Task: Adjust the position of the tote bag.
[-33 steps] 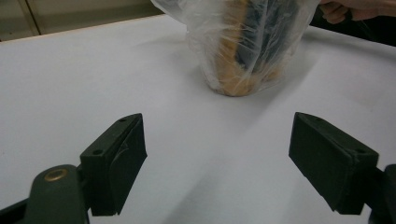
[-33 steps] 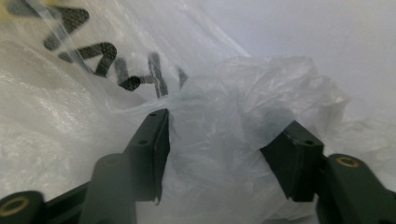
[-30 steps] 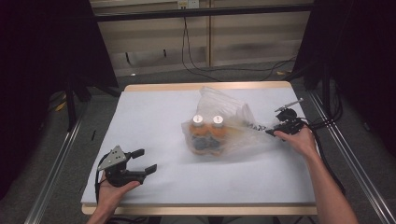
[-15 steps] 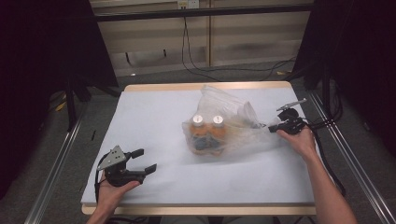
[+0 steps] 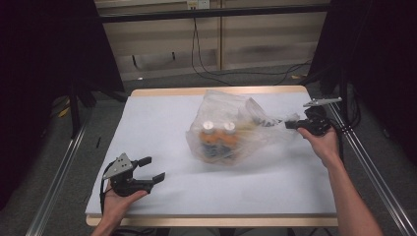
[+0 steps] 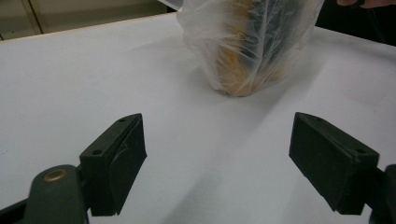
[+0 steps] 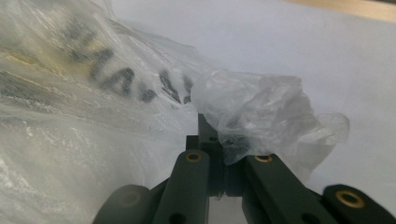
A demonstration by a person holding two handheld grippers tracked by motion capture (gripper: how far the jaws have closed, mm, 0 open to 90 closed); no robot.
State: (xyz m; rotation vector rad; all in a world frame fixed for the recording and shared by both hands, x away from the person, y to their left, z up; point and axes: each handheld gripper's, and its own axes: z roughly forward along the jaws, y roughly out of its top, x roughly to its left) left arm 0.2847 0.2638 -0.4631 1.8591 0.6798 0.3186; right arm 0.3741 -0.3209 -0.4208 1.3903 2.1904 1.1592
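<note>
High view: a clear bag [image 5: 231,130] holding two white-capped bottles [image 5: 218,137] sits mid-table [image 5: 157,123]; the right gripper [image 5: 291,124] pinches its edge, while the left gripper [image 5: 150,168] rests near the front left corner, jaws spread, well apart from it. Left gripper view: jaws wide apart and empty, the bag [image 6: 247,42] ahead on the white surface. Right gripper view: jaws pressed together on a bunched fold of the bag [image 7: 261,107].
</note>
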